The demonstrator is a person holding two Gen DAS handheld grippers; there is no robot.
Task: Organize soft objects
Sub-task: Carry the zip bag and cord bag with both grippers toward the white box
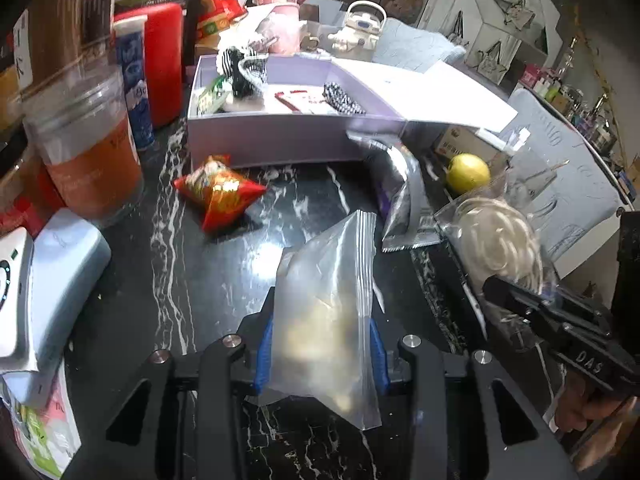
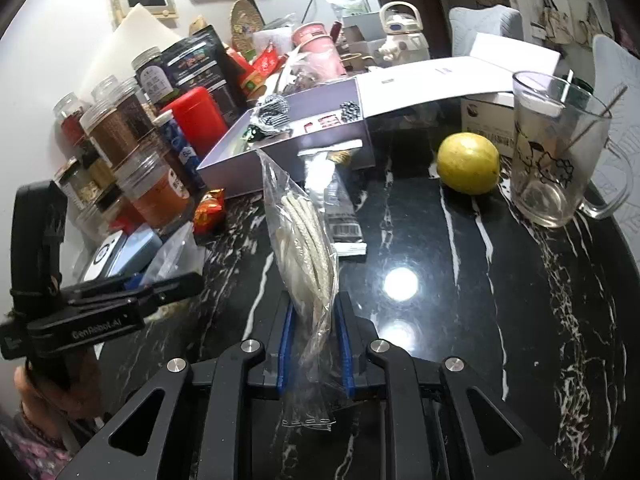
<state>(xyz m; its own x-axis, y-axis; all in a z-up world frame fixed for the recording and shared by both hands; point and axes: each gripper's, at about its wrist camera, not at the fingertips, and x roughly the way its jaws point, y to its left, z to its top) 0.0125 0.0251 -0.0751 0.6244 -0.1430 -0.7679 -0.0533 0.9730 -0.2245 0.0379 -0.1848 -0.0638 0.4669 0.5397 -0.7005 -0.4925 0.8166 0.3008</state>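
At the far left of the black marbled worktop point(image 1: 208, 280) stands a clear jar point(image 1: 86, 152) with orange contents, and behind it a red canister point(image 1: 164, 64). Just right of the jar a red snack packet point(image 1: 218, 192) lies on the worktop, near the front wall of the open lilac box point(image 1: 280, 140), which holds black-and-white patterned fabric pieces point(image 1: 244, 74). In the near middle, the left tongs point(image 1: 322, 354) are closed on a frosted zip bag point(image 1: 328, 312), their blue pads pressing its two sides so the bag stands upright above the worktop. Right of it a silver foil pouch point(image 1: 400, 200) lies near the box corner. Further right, the right tongs point(image 2: 316, 346) pinch a clear bag of white cord point(image 2: 304, 236), holding it upright between the blue pads, clear of the worktop. Beyond it to the right sits a yellow lemon point(image 2: 468, 162), and just beside the lemon a glass mug point(image 2: 560, 152) with a cartoon print stands at the far right.
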